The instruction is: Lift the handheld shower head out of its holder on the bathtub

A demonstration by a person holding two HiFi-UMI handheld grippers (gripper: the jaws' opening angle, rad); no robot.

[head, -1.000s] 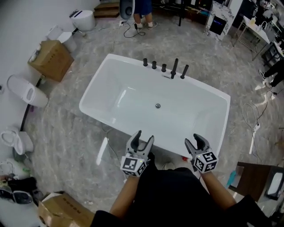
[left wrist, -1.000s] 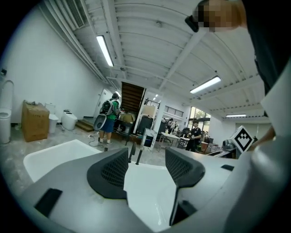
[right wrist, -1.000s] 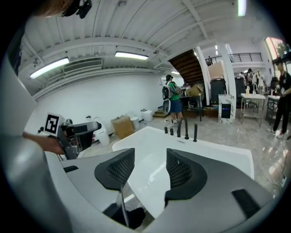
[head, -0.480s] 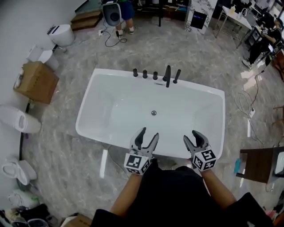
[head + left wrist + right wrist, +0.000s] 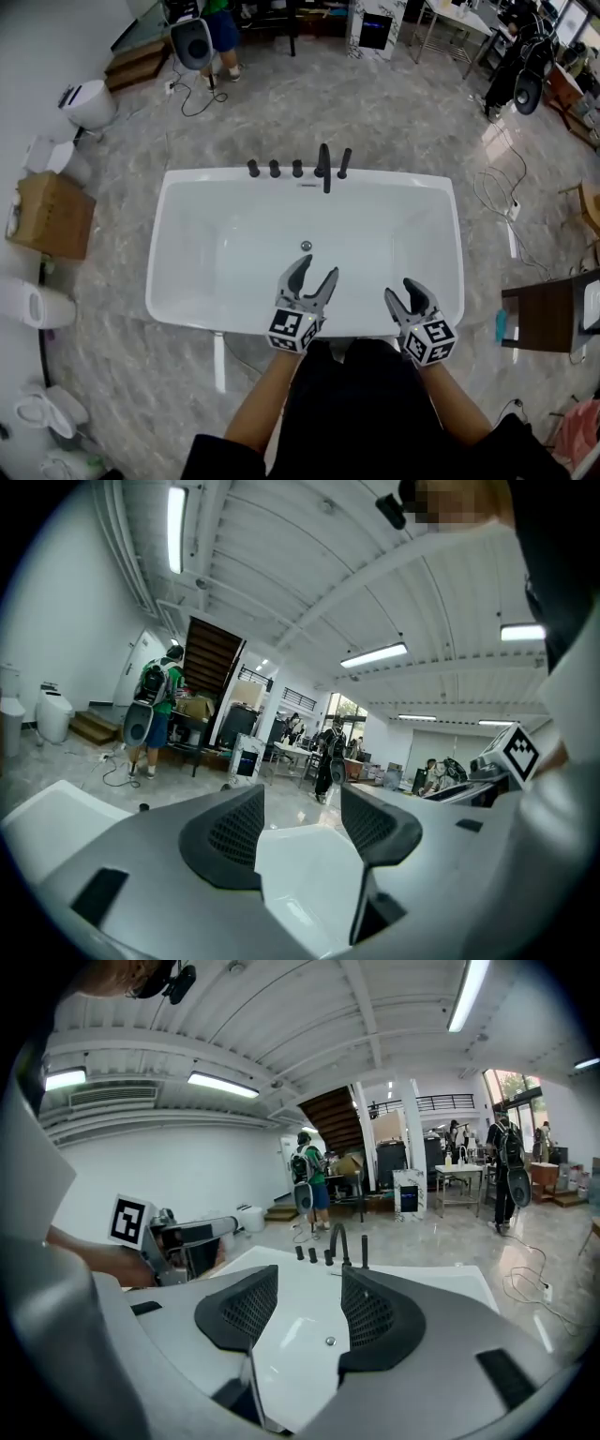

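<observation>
A white bathtub (image 5: 187, 202) fills the middle of the head view. On its far rim stand three black knobs (image 5: 275, 169), a curved black spout (image 5: 324, 165) and the slim black handheld shower head (image 5: 344, 162), upright in its holder. The right gripper view shows that shower head (image 5: 364, 1250) far ahead, beyond the drain (image 5: 330, 1341). My left gripper (image 5: 314, 270) hangs open and empty over the near rim. My right gripper (image 5: 403, 292) is open and empty a little to its right. Both are a full tub width short of the fixtures. In the left gripper view the jaws (image 5: 302, 803) stand apart over white tub.
A cardboard box (image 5: 49, 214) and white toilets (image 5: 86, 101) line the left wall. A dark wooden table (image 5: 548, 314) stands to the right of the tub. Cables (image 5: 497, 202) trail on the marble floor. People stand at the far side of the room (image 5: 220, 33).
The tub has come squarer and nearer in view. Both grippers have moved forward over its near rim. They stay open.
</observation>
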